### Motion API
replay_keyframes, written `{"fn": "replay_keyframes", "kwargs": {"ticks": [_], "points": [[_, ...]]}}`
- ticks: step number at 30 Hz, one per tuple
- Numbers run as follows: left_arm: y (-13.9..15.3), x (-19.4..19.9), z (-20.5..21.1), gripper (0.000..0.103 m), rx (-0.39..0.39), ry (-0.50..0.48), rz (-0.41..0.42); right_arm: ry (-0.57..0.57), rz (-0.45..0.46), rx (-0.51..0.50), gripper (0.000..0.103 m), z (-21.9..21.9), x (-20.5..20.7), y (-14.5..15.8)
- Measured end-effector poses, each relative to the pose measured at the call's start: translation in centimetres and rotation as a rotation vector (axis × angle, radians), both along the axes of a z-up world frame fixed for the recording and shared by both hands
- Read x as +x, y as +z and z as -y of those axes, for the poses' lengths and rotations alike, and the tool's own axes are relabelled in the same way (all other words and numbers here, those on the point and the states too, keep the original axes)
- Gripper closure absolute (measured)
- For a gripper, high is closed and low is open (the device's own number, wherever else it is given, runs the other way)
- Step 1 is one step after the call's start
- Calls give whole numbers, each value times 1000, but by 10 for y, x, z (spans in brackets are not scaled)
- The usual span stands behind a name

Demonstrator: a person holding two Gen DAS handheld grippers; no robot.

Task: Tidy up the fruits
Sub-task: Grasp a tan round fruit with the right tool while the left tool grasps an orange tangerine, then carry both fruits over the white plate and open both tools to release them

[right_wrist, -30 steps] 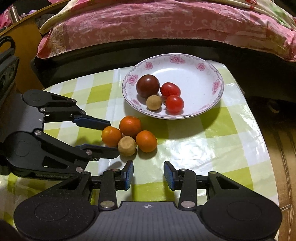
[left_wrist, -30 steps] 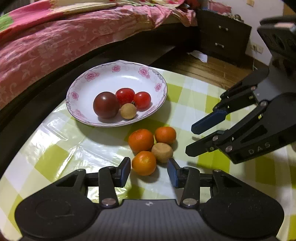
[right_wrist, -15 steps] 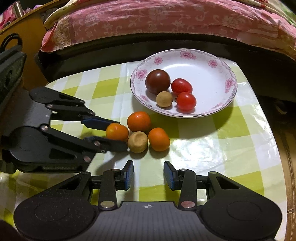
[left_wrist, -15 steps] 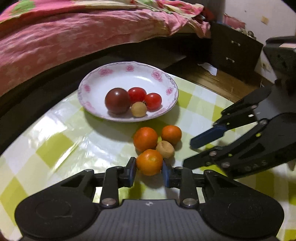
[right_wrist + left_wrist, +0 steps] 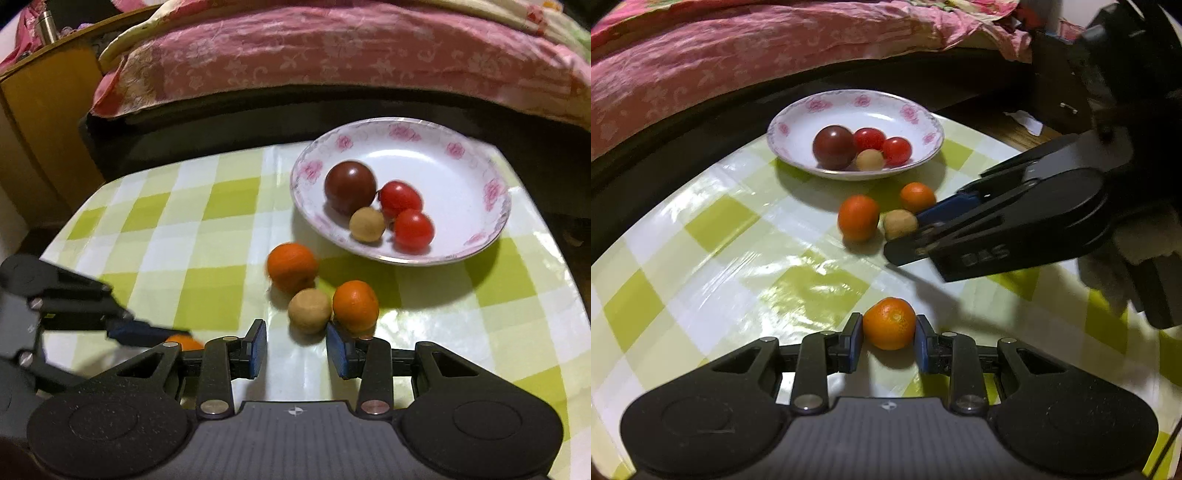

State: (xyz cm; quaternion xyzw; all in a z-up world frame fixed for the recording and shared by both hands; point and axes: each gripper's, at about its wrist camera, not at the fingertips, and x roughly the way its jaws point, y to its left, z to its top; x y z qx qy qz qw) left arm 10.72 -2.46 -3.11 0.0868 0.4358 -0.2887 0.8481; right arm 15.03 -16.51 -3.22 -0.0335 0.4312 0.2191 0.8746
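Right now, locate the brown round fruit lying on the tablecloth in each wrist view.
Left wrist: brown fruit right of centre, against the right gripper tips.
Right wrist: brown fruit low centre, just ahead of the open jaws.
Shared landmark: floral plate, beyond the fruit in both.

A white, pink-flowered ceramic plate (image 5: 491,192) sat on the green-and-white checked tablecloth (image 5: 207,236), holding a dark maroon tomato (image 5: 350,187), two red cherry tomatoes (image 5: 400,197) and a small tan round fruit (image 5: 367,224). Just before it lay two orange mandarins (image 5: 291,266) and a second tan fruit (image 5: 309,311) — the right gripper (image 5: 296,349) poised near them, its blue-padded jaws apart and empty. At lower left, the left gripper (image 5: 162,338) clasped another mandarin (image 5: 184,343), mostly hidden.
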Motion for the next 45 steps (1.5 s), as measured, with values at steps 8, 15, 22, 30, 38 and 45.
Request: {"fn": "replay_keyframes", "kwargs": {"ticks": [8,15,22,30,38,45], "points": [[-3,0,-1,66,-29,-4,-4,-27,52,-42,68,-11,1,-2],[-2,-2,0,66,-22,8,4,-38,37,-66,80,-7,2,-1],[-1,1,1,66,-20,26,-7,-37,2,-83,80,-3,-17,3],[-3,-7,12,66,35,40,46,-18,1,-124,80,-2,-34,0],[-1,-10,23,66,85,94,48,9,-7,-156,85,-3,-38,1],[-1,-6,25,66,79,90,33,-4,-26,-125,86,3,-38,2]]}}
